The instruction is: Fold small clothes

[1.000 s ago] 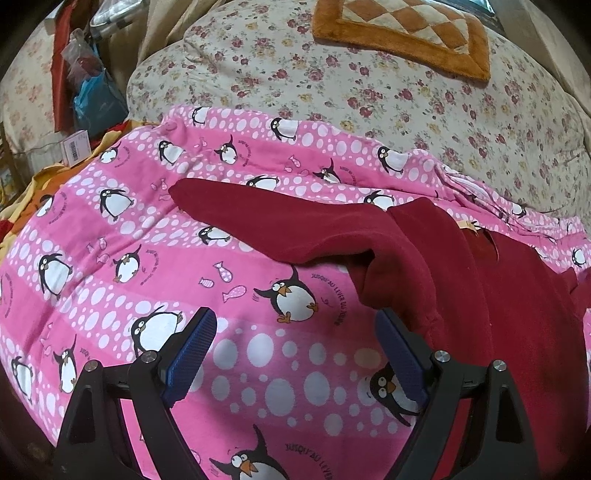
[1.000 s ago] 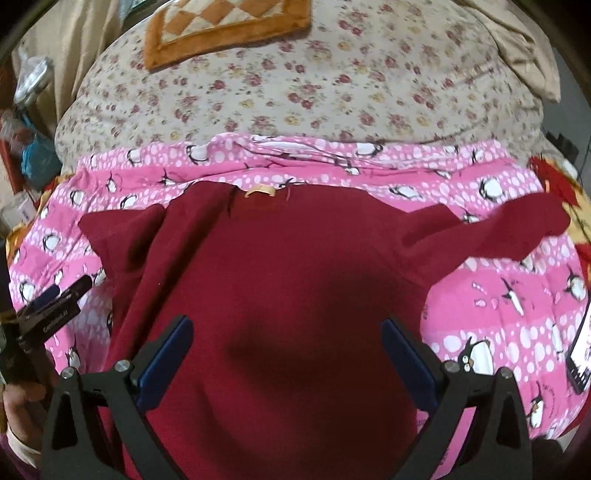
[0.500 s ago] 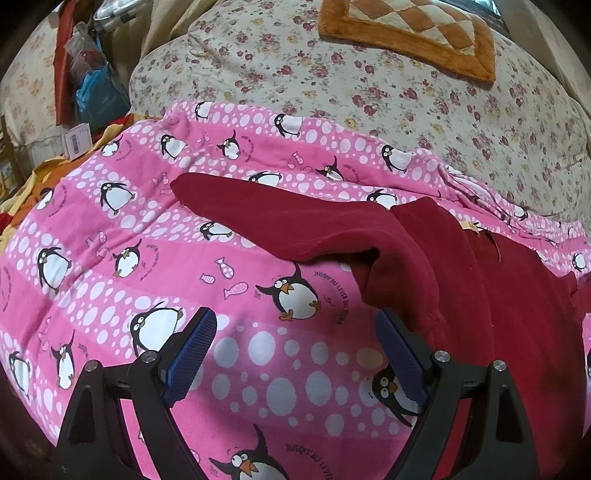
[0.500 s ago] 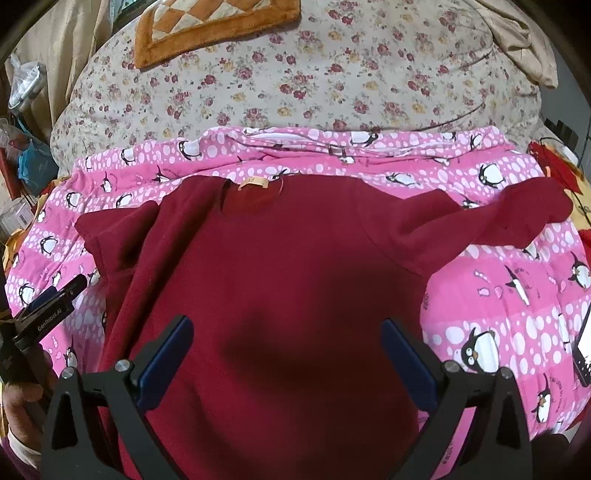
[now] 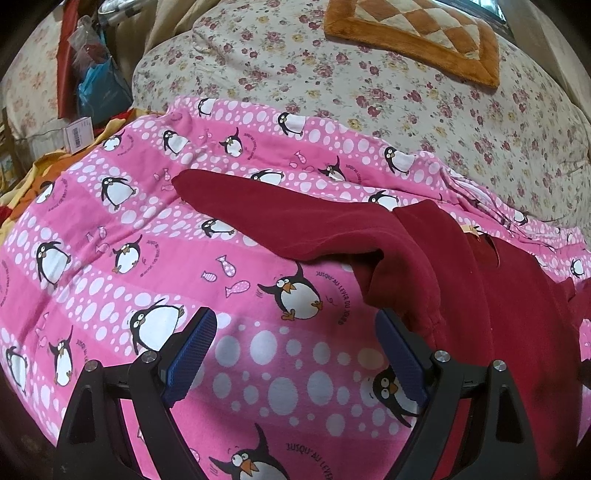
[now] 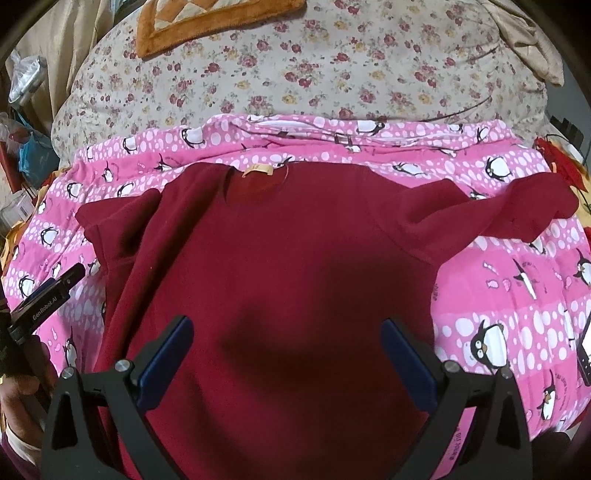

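A dark red long-sleeved sweater (image 6: 288, 266) lies flat on a pink penguin blanket (image 6: 517, 295), collar and tan label (image 6: 258, 170) at the far side. Its left sleeve (image 5: 280, 218) stretches out to the left, its right sleeve (image 6: 517, 210) to the right. My right gripper (image 6: 288, 332) is open and empty above the sweater's body. My left gripper (image 5: 295, 332) is open and empty above the blanket, just left of the sweater's side edge (image 5: 406, 291). The left gripper also shows at the left edge of the right wrist view (image 6: 44, 295).
A floral quilt (image 5: 369, 92) rises behind the blanket, with an orange checked cushion (image 5: 417, 33) on it. Bags and boxes (image 5: 92, 85) crowd the far left. A dark flat object (image 6: 583, 347) lies at the blanket's right edge.
Both views have shifted slightly; the sweater has not moved. Both grippers stay open.
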Available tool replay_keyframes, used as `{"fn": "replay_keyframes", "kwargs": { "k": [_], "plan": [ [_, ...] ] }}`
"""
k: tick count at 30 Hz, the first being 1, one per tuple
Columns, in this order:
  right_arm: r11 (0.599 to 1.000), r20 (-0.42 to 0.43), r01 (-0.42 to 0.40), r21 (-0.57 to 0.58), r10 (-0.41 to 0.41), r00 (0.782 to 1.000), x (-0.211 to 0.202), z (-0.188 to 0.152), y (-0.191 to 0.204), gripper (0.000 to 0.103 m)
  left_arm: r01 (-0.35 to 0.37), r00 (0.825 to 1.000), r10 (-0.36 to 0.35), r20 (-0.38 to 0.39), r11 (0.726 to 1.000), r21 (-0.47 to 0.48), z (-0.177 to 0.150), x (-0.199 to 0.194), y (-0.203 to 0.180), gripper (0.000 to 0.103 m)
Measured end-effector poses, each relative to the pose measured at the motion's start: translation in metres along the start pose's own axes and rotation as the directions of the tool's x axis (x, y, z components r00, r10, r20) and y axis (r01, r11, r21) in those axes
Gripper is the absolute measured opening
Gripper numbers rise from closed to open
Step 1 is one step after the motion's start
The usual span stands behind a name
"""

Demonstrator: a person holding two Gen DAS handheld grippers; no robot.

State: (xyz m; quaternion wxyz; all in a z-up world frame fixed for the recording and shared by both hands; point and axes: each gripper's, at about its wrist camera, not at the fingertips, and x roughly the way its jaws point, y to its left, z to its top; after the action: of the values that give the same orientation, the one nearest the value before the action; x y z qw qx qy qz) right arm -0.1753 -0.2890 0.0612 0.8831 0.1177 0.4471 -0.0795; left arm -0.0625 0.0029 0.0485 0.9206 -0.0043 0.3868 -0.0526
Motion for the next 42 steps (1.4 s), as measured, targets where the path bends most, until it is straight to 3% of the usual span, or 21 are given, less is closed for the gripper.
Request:
{"fn": "replay_keyframes", "kwargs": {
  "k": [15, 24, 42],
  "plan": [
    [1.0, -0.016, 0.001, 0.0, -0.001, 1.0, 0.003, -0.001, 0.001, 0.103, -0.001, 1.0, 0.001, -0.001, 1.0, 0.001, 0.0, 0.0, 0.001, 0.071],
    [0.997, -0.035, -0.034, 0.063, 0.036, 0.999, 0.002, -0.002, -0.003, 0.103, 0.001, 1.0, -0.001, -0.002, 1.0, -0.001, 0.0, 0.0, 0.002, 0.071],
    [0.999, -0.023, -0.053, 0.007, 0.053, 0.998, -0.02, 0.002, 0.021, 0.103, 0.004, 1.0, -0.004, 0.006, 1.0, -0.029, 0.0, -0.006, 0.011, 0.071]
  ]
}}
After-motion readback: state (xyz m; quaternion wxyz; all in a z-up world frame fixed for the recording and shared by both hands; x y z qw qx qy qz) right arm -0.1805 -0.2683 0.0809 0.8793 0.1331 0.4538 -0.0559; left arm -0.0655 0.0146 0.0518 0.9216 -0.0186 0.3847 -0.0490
